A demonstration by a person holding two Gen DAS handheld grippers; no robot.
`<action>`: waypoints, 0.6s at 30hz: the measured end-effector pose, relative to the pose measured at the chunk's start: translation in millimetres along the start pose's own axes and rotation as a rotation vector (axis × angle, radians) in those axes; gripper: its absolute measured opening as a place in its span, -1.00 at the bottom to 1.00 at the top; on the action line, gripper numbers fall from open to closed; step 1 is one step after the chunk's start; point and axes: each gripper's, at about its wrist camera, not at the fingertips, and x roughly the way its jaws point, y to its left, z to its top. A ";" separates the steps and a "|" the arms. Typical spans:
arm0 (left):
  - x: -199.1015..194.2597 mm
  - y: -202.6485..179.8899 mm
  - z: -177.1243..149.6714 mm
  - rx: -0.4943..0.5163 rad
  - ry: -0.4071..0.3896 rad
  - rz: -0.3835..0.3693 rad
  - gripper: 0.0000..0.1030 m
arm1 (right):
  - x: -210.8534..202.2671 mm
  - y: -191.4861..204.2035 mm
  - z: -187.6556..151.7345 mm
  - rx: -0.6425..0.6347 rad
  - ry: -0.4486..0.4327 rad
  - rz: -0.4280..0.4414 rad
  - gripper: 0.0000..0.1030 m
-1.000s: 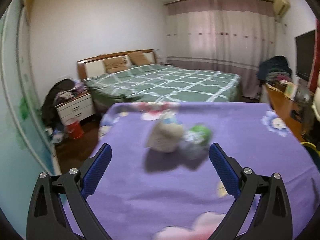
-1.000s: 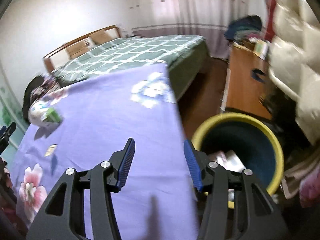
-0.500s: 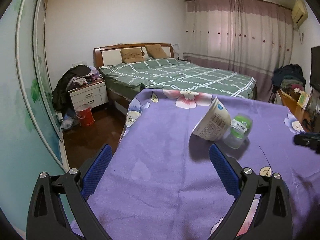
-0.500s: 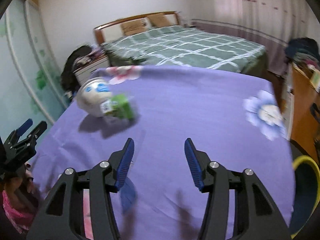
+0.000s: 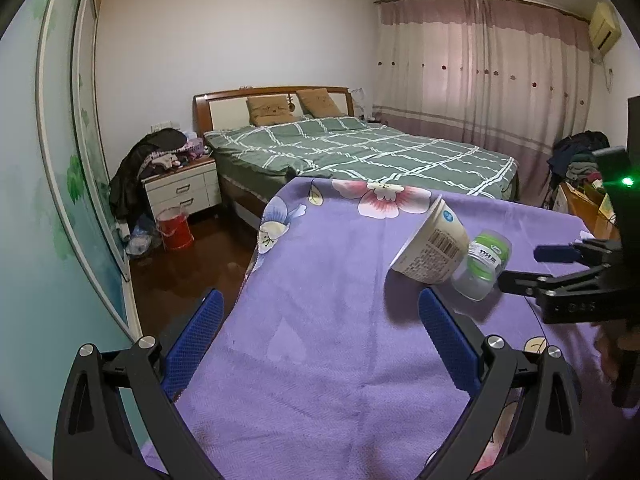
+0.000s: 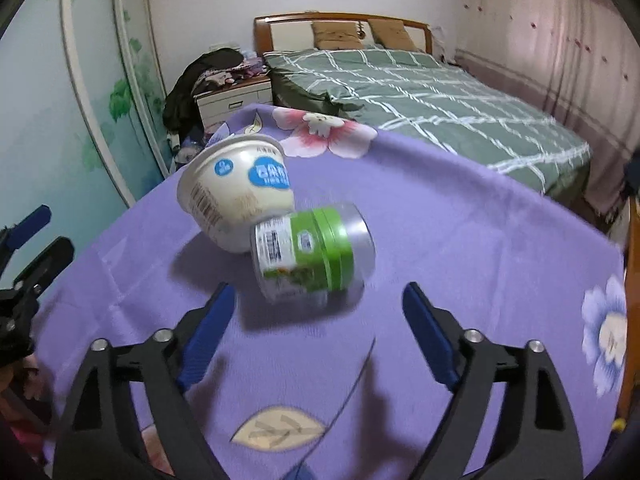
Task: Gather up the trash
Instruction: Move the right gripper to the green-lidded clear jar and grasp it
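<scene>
Now right gripper (image 6: 318, 318) angled down, jaws opening before green jar (image 6: 310, 254), left gripper (image 5: 320, 328) open, empty.

A lived-in home bedroom

We see a double bed (image 5: 360, 152) with green checked bedding, a nightstand (image 5: 182, 190) piled with clothes, long pink curtains (image 5: 480, 76) and a wall air conditioner (image 5: 604, 26).

on the table (image 6: 460, 240), a tipped cup (image 6: 236, 192) touches a jar (image 6: 312, 256) at its 4 o'clock; the bed (image 6: 420, 92) stands behind at 12 o'clock.
</scene>
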 end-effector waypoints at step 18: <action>-0.9 -10.5 -0.1 0.040 -0.002 0.011 0.87 | 43.1 -9.3 8.7 0.013 0.072 0.067 0.38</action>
